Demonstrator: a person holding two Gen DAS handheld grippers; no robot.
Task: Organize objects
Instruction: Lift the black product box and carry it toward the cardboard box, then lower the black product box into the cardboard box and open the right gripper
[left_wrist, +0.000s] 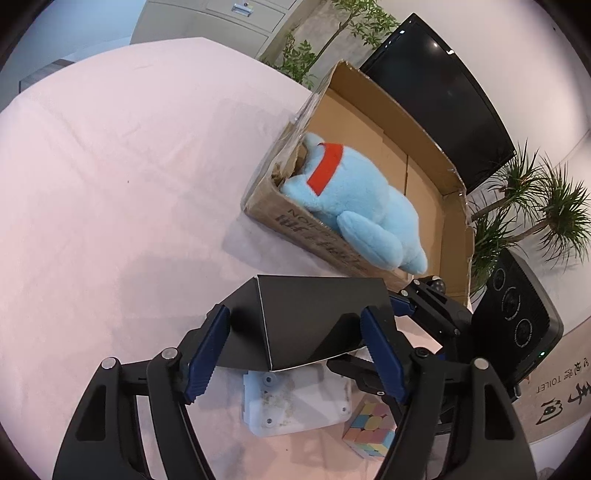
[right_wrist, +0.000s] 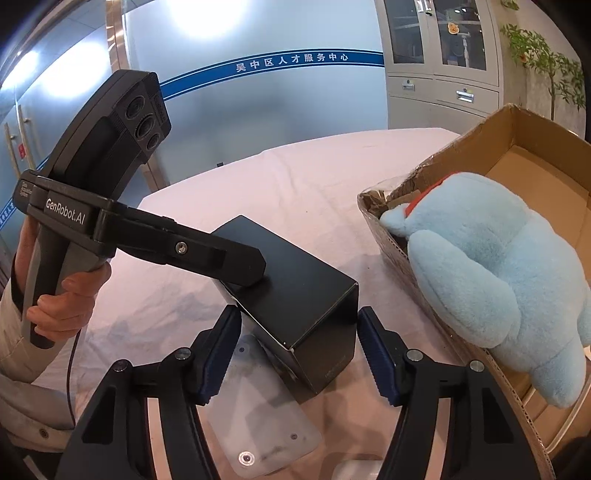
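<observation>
Your left gripper (left_wrist: 295, 354) clamps black box (left_wrist: 314, 325), right gripper (right_wrist: 295, 354) spread around it; next, carry into cardboard box (left_wrist: 424, 177) beside plush (left_wrist: 354, 199)

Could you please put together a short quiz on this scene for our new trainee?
1. True or false: the light-blue plush toy lies wholly outside the open cardboard box.
2. Which gripper clamps the black rectangular box? A: left gripper. B: right gripper. C: neither.
3. Fill in: the plush toy's collar is ___.
Key: 1 false; 2 A; 3 red.
</observation>
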